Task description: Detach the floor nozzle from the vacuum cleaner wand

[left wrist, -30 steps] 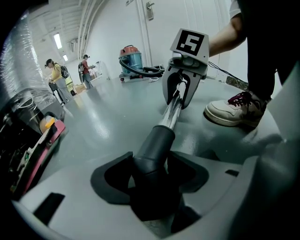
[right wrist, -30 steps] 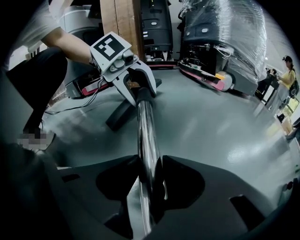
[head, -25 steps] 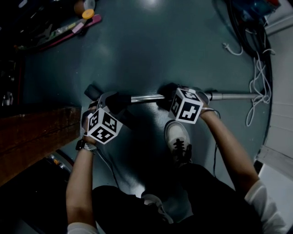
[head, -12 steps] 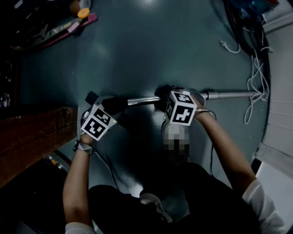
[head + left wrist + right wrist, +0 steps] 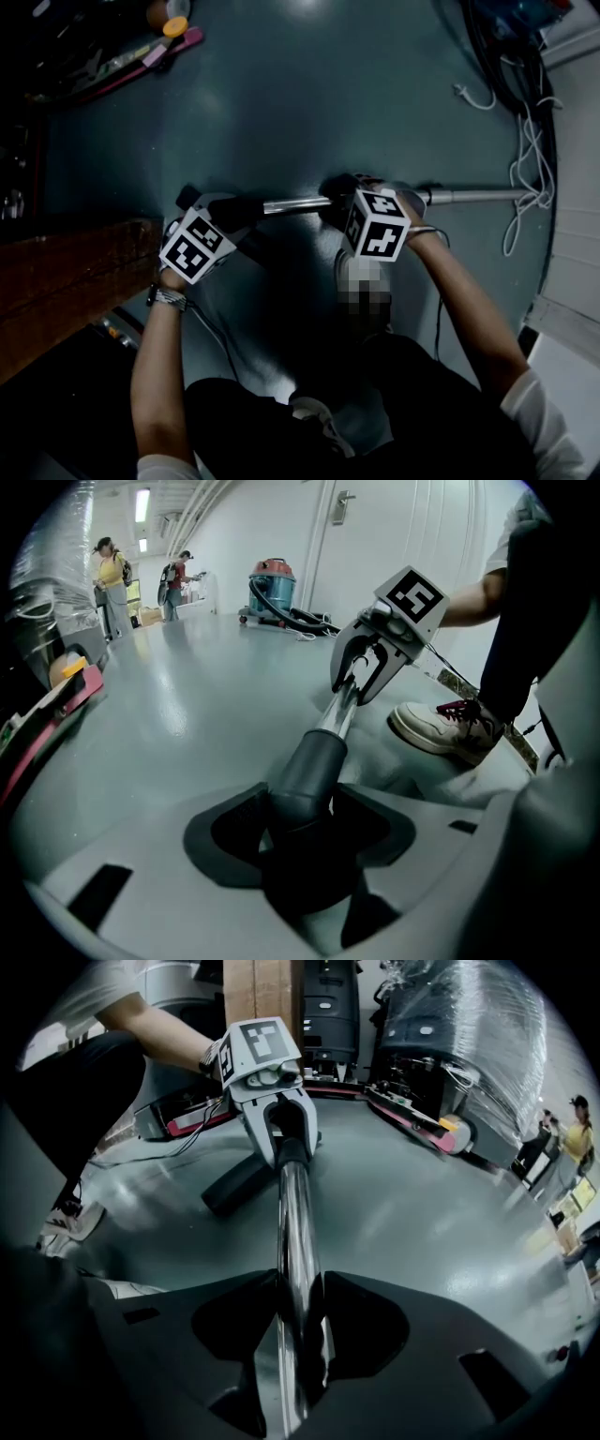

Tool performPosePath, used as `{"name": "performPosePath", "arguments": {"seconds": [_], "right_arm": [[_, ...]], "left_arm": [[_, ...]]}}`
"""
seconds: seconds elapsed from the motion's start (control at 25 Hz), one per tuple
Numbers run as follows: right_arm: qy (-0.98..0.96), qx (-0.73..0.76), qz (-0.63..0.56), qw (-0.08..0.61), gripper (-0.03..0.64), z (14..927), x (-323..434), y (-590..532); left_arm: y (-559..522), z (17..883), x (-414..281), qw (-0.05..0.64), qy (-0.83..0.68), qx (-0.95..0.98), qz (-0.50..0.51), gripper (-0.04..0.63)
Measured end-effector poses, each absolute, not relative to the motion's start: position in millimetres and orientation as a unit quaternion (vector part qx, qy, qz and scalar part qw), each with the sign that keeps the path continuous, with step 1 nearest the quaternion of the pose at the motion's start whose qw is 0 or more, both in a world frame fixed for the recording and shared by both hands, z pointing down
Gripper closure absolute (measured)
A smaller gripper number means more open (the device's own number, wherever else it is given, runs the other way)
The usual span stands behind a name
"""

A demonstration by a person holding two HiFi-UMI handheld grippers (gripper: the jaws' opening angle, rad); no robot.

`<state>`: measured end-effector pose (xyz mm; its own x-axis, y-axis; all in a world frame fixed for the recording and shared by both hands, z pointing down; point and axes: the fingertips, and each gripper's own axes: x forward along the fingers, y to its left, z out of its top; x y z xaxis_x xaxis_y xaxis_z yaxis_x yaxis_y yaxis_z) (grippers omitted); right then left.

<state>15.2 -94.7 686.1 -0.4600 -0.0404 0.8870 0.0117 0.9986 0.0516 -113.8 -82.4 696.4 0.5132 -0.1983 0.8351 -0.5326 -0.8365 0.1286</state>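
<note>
Chrome wand [image 5: 298,1241] runs low across the floor, its end seated in the dark grey neck of the floor nozzle [image 5: 309,771]; the two are not separated. The floor [image 5: 281,94] is glossy teal-grey, with white cables [image 5: 530,159] at the right and a wooden slab [image 5: 75,272] at the left. Left tool [image 5: 305,846] is clamped on the nozzle neck, right tool [image 5: 300,1335] is clamped on the wand, and they face each other along it. Both forearms reach down, with the tools tilted steeply downward.
</note>
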Motion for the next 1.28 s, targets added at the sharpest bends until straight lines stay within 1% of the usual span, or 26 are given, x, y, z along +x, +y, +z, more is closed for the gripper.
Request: {"name": "performPosePath", "arguments": {"seconds": [0.08,0.2,0.32,0.44,0.6,0.92,1.08,1.28], "right_arm": [[-0.85,0.003,-0.034,0.525,0.451,685.7,15.1,-94.4],[-0.859,0.008,-0.012,0.512,0.456,683.6,15.7,-99.1],[-0.864,0.009,0.003,0.503,0.456,681.8,15.5,-101.5],[-0.865,0.007,0.002,0.502,0.456,680.0,15.2,-102.4],[-0.864,0.005,-0.009,0.504,0.456,676.9,13.2,-102.1],[-0.856,-0.017,-0.003,0.517,0.446,685.8,8.7,-100.6],[-0.856,-0.018,0.013,0.517,0.449,696.0,12.2,-97.4],[-0.863,-0.016,0.0,0.505,0.453,689.6,7.7,-102.2]], "left_arm": [[-83.2,695.9,-114.9,0.164,-0.209,0.844,0.465,0.374],[-86.4,697.8,-116.0,0.126,-0.211,0.84,0.485,0.374],[-88.1,697.2,-118.0,0.112,-0.217,0.839,0.486,0.374],[-89.4,695.2,-118.6,0.11,-0.221,0.84,0.483,0.374],[-89.2,693.7,-120.4,0.129,-0.225,0.846,0.466,0.375],[-89.5,691.2,-118.5,0.133,-0.222,0.849,0.462,0.376],[-91.3,686.9,-117.5,0.111,-0.222,0.845,0.473,0.376],[-93.3,686.1,-118.4,0.087,-0.223,0.842,0.483,0.374]]}}
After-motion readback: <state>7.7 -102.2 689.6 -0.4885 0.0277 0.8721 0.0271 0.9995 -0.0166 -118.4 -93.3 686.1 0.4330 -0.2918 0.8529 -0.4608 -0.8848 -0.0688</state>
